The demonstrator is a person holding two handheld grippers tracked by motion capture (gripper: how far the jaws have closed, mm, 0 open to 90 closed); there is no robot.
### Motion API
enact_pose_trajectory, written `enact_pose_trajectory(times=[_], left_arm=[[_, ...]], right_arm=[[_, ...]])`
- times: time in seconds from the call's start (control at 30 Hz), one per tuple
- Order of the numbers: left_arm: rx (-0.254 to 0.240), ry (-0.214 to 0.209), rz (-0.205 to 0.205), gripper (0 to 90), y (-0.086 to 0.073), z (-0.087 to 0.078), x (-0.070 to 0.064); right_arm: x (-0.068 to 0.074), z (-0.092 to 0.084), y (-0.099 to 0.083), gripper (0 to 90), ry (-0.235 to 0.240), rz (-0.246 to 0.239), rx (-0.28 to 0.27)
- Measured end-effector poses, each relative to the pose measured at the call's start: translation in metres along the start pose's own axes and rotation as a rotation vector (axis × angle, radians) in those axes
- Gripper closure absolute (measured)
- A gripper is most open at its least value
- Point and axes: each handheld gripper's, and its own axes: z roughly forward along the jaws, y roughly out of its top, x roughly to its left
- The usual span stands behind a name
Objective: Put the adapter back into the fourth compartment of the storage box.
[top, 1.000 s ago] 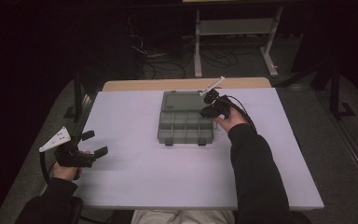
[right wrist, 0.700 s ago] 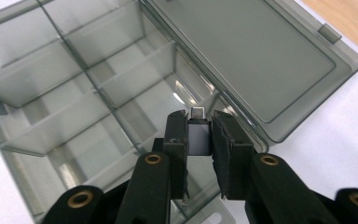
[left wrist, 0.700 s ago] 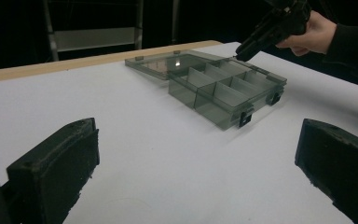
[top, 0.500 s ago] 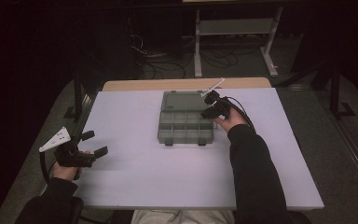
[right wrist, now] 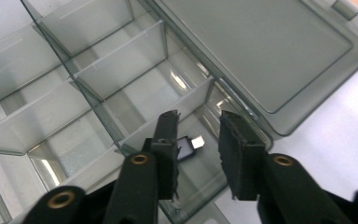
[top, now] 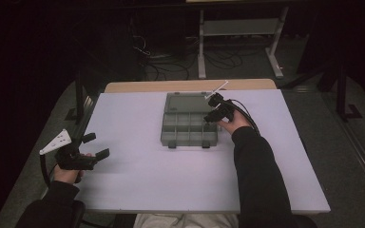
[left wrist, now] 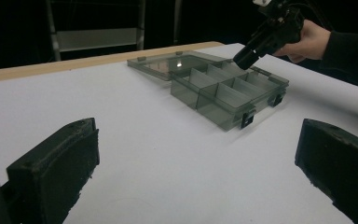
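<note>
Left gripper point(top: 93, 146), jaws wide and empty, sits well left of the organiser box point(top: 189, 125). Right gripper point(right wrist: 196, 144), jaws just parted a little, hangs over the box's far-right compartment; small USB stick point(right wrist: 189, 145) lies released directly below, long axis crosswise.

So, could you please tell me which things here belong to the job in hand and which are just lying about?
In the job:
- clear grey plastic compartment box, lid open
- small black USB stick lying in a corner compartment
- right gripper, jaws just opened, above it

Lying about:
- left gripper, open, idle
- metal rack behind the white table
</note>
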Motion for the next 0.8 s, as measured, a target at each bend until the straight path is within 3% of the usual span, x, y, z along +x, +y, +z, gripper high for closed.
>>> enact_pose_trajectory(times=[0.1, 0.13, 0.17, 0.27, 0.37, 0.4, 0.43, 0.5, 0.8], left_arm=[[-0.001, -0.001, 0.0, 0.0, 0.0, 0.0, 0.0], [-0.001, -0.001, 0.0, 0.0, 0.0, 0.0, 0.0], [-0.006, -0.004, -0.003, 0.0, 0.0, 0.0, -0.001], [-0.005, -0.005, -0.005, 0.0, 0.0, 0.0, 0.0], [-0.004, -0.005, -0.006, 0.0, 0.0, 0.0, -0.001], [-0.001, -0.007, -0.007, 0.0, 0.0, 0.0, 0.0], [-0.001, -0.007, -0.007, 0.0, 0.0, 0.0, 0.0], [0.0, -0.007, -0.006, 0.0, 0.0, 0.0, -0.001], [0.0, -0.003, -0.005, 0.0, 0.0, 0.0, -0.001]], right_arm=[[0.0, -0.003, -0.001, 62.5, -0.019, -0.001, -0.003], [0.0, -0.003, -0.001, 58.4, -0.019, -0.001, -0.003], [-0.003, -0.012, -0.002, 46.0, -0.036, 0.017, -0.029], [-0.004, -0.02, -0.003, 36.0, -0.035, 0.031, -0.049], [-0.005, -0.022, -0.004, 32.0, -0.032, 0.037, -0.053], [-0.007, -0.027, -0.006, 8.8, -0.056, 0.051, -0.059], [-0.007, -0.027, -0.006, 8.8, -0.056, 0.051, -0.059], [-0.007, -0.029, -0.008, 0.0, -0.073, 0.063, -0.058], [-0.002, -0.043, -0.014, 0.0, -0.049, 0.076, -0.105]])
